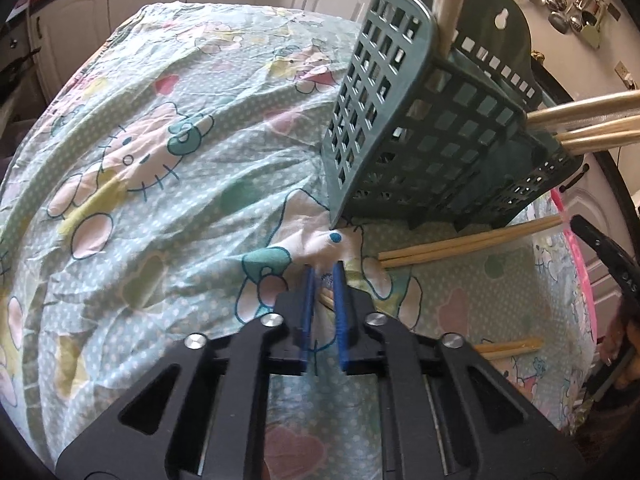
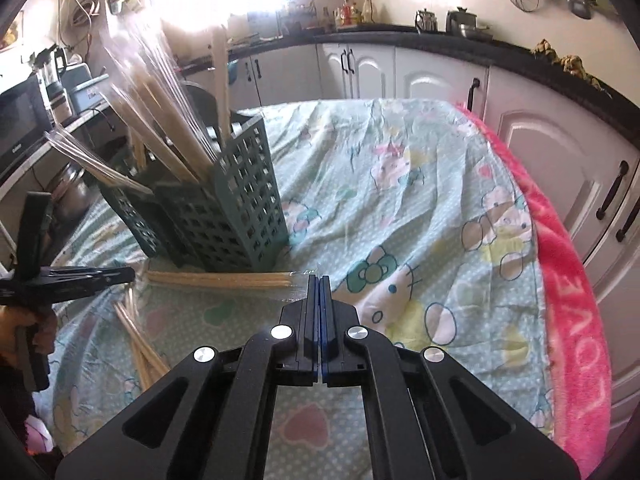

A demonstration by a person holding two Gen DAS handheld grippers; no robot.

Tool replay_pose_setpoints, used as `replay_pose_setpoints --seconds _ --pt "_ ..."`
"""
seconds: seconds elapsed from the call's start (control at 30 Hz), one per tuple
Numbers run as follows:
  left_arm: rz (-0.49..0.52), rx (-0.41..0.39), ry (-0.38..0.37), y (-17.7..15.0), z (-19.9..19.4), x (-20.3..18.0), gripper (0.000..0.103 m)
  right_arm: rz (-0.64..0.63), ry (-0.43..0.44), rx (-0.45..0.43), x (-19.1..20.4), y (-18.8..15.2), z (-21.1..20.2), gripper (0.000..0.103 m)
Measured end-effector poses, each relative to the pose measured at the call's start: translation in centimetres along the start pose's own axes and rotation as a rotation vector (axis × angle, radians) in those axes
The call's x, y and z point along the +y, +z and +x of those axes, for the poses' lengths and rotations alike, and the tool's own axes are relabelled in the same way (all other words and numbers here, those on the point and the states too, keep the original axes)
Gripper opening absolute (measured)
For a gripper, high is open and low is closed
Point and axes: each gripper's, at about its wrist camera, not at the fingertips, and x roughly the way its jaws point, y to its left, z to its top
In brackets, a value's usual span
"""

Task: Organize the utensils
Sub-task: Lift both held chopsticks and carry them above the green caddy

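Chopsticks in clear wrap [image 2: 218,280] lie flat on the cartoon-print cloth [image 2: 400,184], long axis left-right, at the foot of the green caddy [image 2: 236,216]. R gripper [image 2: 319,280] is clamped on the wrap's right end. L gripper [image 1: 324,276] pinches another pair [image 1: 327,301] nearer in.
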Motion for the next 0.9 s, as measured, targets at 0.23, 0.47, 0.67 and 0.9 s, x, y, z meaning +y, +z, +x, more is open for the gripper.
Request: replay_pose_setpoints --seconds 0.23,0.47,0.67,0.9 --pt "-0.026 -0.072 -0.071 -0.4 -3.3 0.0 0.001 -0.054 0.035 -0.067 2.1 1.2 -3.4 0.001" --pt "0.004 -0.182 -0.129 0.0 -8.3 -1.8 0.001 -0.144 0.081 -0.141 5.7 2.4 -6.7 0.001" --pt "0.05 -0.259 -0.146 0.5 -12.1 -3.6 0.001 -0.232 0.122 -0.203 9.2 3.6 -9.7 0.001" --pt "0.092 -0.337 -0.157 1.4 -15.9 -5.0 0.001 -0.311 0.152 -0.263 12.1 4.8 -12.3 0.001"
